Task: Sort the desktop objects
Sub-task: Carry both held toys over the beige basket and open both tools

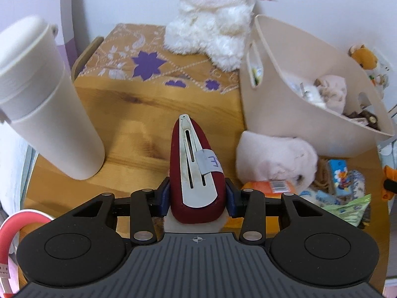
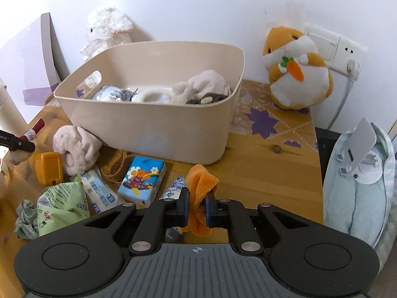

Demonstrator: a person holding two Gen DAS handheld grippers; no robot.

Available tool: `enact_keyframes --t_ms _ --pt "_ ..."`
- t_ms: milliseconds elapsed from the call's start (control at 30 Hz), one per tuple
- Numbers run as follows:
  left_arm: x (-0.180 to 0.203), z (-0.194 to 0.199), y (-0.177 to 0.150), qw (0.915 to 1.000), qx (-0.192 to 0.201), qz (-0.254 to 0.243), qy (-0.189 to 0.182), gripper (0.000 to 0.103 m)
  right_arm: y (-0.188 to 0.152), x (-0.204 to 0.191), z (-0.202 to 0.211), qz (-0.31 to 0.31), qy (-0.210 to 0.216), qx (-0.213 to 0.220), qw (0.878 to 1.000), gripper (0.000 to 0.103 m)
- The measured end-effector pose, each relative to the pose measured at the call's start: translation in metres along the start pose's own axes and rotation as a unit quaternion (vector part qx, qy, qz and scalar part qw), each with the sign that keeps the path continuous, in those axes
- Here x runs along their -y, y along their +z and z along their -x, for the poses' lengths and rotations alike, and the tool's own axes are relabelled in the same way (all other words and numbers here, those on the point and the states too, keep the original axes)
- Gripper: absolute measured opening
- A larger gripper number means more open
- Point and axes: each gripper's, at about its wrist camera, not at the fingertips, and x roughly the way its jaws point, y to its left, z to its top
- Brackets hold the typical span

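Both wrist views close, angled down over table (image 1: 139, 104); share bin (image 2: 148, 124).

I see bare surface (image 1: 139, 114) open between the white bottle (image 1: 47, 104) on the left and the beige bin (image 2: 148, 121) on the right; packets (image 2: 142, 182) and cloths (image 2: 75, 149) crowd the bin's front.

Bright, even light – soft shadows; fisheye bending, dark corners – slight edge blur.

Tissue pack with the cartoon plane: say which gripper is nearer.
Right. The right gripper hangs just beside the tissue pack; the left gripper is farther, past the pink cloth.
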Motion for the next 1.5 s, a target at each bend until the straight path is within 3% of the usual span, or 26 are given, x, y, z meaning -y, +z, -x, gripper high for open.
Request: enact_keyframes --t_ms 267,700,867,1100,1500 --pt "0.021 0.020 0.012 0.9994 0.026 -0.014 -0.017 0.043 0.019 -0.004 0.021 0.057 0.013 0.029 0.998 0.012" --pt "0.059 0.045 0.058 0.9942 0.094 -0.037 -0.039 0.043 0.062 -0.007 0.039 0.127 0.011 0.087 0.988 0.012" --pt "0.080 0.042 0.073 0.9921 0.106 -0.043 -0.053 0.043 0.077 -0.006 0.033 0.119 0.010 0.100 0.988 0.013" --pt "0.125 0.021 0.089 0.9885 0.115 -0.073 -0.067 0.043 0.095 -0.003 0.010 0.062 0.000 0.107 0.992 0.013" --pt "0.166 -0.040 0.089 0.9876 0.086 -0.129 -0.025 0.043 0.119 -0.029 -0.046 0.008 -0.009 0.098 0.995 0.012"
